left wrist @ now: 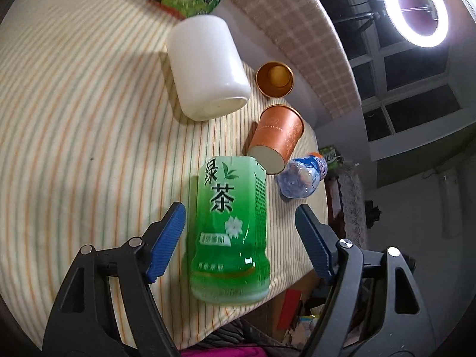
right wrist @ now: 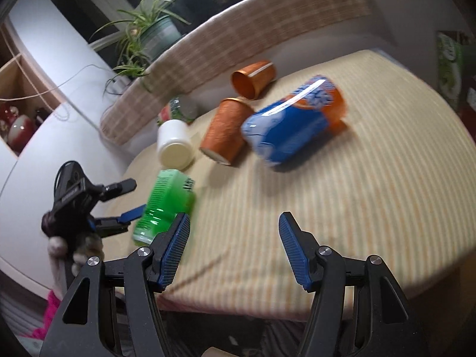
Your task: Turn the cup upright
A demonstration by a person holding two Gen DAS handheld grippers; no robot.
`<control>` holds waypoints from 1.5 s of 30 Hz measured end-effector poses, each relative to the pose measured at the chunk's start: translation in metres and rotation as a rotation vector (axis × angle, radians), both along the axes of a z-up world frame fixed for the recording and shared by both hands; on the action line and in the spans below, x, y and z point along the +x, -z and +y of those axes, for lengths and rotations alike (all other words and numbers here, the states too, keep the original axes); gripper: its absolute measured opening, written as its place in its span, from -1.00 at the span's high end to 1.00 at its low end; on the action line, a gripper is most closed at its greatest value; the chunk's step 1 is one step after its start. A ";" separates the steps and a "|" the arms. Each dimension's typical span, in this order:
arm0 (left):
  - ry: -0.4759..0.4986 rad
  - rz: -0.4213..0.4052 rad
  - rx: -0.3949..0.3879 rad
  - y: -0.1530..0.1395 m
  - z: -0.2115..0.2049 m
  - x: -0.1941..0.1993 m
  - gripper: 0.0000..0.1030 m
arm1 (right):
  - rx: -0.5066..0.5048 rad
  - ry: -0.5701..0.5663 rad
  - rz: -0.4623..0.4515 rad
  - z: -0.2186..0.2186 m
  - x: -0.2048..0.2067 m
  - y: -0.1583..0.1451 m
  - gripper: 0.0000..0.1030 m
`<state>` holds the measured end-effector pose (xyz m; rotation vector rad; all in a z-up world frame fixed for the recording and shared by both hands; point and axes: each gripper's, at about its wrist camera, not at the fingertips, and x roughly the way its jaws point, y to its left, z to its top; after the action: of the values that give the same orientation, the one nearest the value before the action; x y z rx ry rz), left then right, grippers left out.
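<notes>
I see two orange paper cups on the striped bench (left wrist: 74, 119): the nearer cup (left wrist: 276, 139) lies on its side between the white jar (left wrist: 205, 68) and the blue bottle (left wrist: 303, 175), its base toward me, and a second cup (left wrist: 275, 78) lies just behind it, mouth toward me. My left tool (left wrist: 239, 238) has its pads spread either side of the green tea bottle (left wrist: 230, 229) without clamping it, and my right tool (right wrist: 233, 250) is spread over bare cloth. I judge the cup light, thin-walled and easily crushed, so I would pinch its side wall gently near the stiffer rolled rim.
</notes>
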<state>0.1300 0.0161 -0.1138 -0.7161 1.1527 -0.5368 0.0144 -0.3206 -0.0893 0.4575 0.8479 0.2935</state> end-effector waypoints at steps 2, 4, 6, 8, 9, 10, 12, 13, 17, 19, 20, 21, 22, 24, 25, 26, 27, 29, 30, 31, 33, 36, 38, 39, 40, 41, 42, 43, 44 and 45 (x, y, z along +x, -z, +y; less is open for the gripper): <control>0.012 0.006 0.010 0.003 -0.006 0.005 -0.52 | -0.008 0.017 0.004 -0.006 -0.004 0.003 -0.20; 0.020 0.017 0.017 0.007 -0.010 0.011 -0.51 | 0.004 0.031 0.010 -0.009 -0.004 0.005 -0.20; 0.028 0.031 0.024 0.011 -0.013 0.014 -0.49 | 0.012 0.041 0.013 -0.011 -0.003 0.006 -0.20; 0.034 0.045 0.023 0.015 -0.016 0.017 -0.43 | 0.015 0.048 0.015 -0.014 -0.005 0.008 -0.20; 0.037 0.050 0.023 0.017 -0.018 0.018 -0.43 | 0.017 0.049 0.016 -0.015 -0.005 0.008 -0.20; 0.040 0.054 0.024 0.018 -0.019 0.019 -0.43 | 0.016 0.050 0.018 -0.015 -0.005 0.009 -0.20; 0.042 0.065 0.021 0.021 -0.019 0.020 -0.39 | 0.019 0.053 0.023 -0.017 -0.006 0.011 -0.20; 0.043 0.069 0.018 0.022 -0.019 0.021 -0.37 | 0.020 0.053 0.024 -0.018 -0.006 0.012 -0.20; 0.044 0.073 0.014 0.026 -0.021 0.023 -0.23 | 0.014 0.057 0.029 -0.019 -0.007 0.014 -0.20; 0.043 0.066 0.021 0.024 -0.022 0.023 -0.23 | 0.013 0.058 0.029 -0.019 -0.007 0.014 -0.20; 0.043 0.060 0.027 0.023 -0.023 0.022 -0.23 | 0.012 0.057 0.027 -0.019 -0.007 0.014 -0.20; 0.043 0.054 0.033 0.022 -0.023 0.021 -0.23 | 0.010 0.058 0.026 -0.019 -0.007 0.014 -0.20; 0.042 0.044 0.041 0.020 -0.024 0.020 -0.23 | 0.010 0.058 0.024 -0.019 -0.007 0.013 -0.20; 0.038 0.023 0.056 0.016 -0.025 0.017 -0.23 | 0.011 0.056 0.022 -0.017 -0.007 0.013 -0.20; 0.036 0.009 0.066 0.014 -0.026 0.016 -0.23 | 0.011 0.055 0.022 -0.017 -0.006 0.013 -0.20; 0.035 -0.007 0.077 0.011 -0.026 0.013 -0.23 | 0.011 0.053 0.022 -0.016 -0.006 0.013 -0.20; 0.034 -0.022 0.088 0.008 -0.026 0.011 -0.23 | 0.011 0.053 0.023 -0.015 -0.005 0.013 -0.20; 0.032 -0.054 0.110 0.002 -0.027 0.007 -0.21 | 0.009 0.049 0.025 -0.014 -0.004 0.012 -0.20; 0.032 -0.075 0.124 -0.002 -0.027 0.005 -0.21 | 0.008 0.048 0.025 -0.013 -0.004 0.012 -0.20; 0.029 -0.099 0.144 -0.007 -0.027 0.001 -0.21 | 0.006 0.045 0.025 -0.012 -0.003 0.012 -0.20; 0.023 -0.139 0.174 -0.015 -0.028 -0.004 -0.20 | 0.003 0.041 0.027 -0.010 -0.002 0.013 -0.20; 0.013 -0.188 0.208 -0.023 -0.029 -0.010 -0.20 | 0.005 0.037 0.031 -0.007 -0.001 0.013 -0.20; 0.006 -0.217 0.228 -0.029 -0.029 -0.015 -0.19 | 0.004 0.034 0.030 -0.006 -0.001 0.013 -0.20; 0.002 -0.233 0.241 -0.031 -0.030 -0.017 -0.19 | 0.004 0.034 0.029 -0.005 -0.001 0.013 -0.20; 0.000 -0.247 0.252 -0.033 -0.031 -0.018 -0.19 | 0.002 0.033 0.028 -0.005 -0.001 0.012 -0.20; -0.005 -0.268 0.272 -0.036 -0.032 -0.021 -0.19 | -0.001 0.033 0.025 -0.005 -0.001 0.012 -0.20; -0.008 -0.283 0.288 -0.038 -0.034 -0.023 -0.19 | -0.004 0.033 0.023 -0.004 -0.001 0.011 -0.20; -0.012 -0.304 0.308 -0.041 -0.036 -0.025 -0.18 | -0.006 0.033 0.021 -0.004 -0.001 0.011 -0.20; -0.015 -0.320 0.324 -0.044 -0.038 -0.027 -0.18 | -0.008 0.034 0.020 -0.004 -0.001 0.011 -0.20; -0.017 -0.334 0.336 -0.046 -0.039 -0.030 -0.18 | -0.009 0.034 0.019 -0.004 -0.001 0.010 -0.20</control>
<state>0.1004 -0.0228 -0.0681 -0.3299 0.8930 -0.4153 0.0135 -0.3243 -0.0995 0.4660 0.8584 0.2540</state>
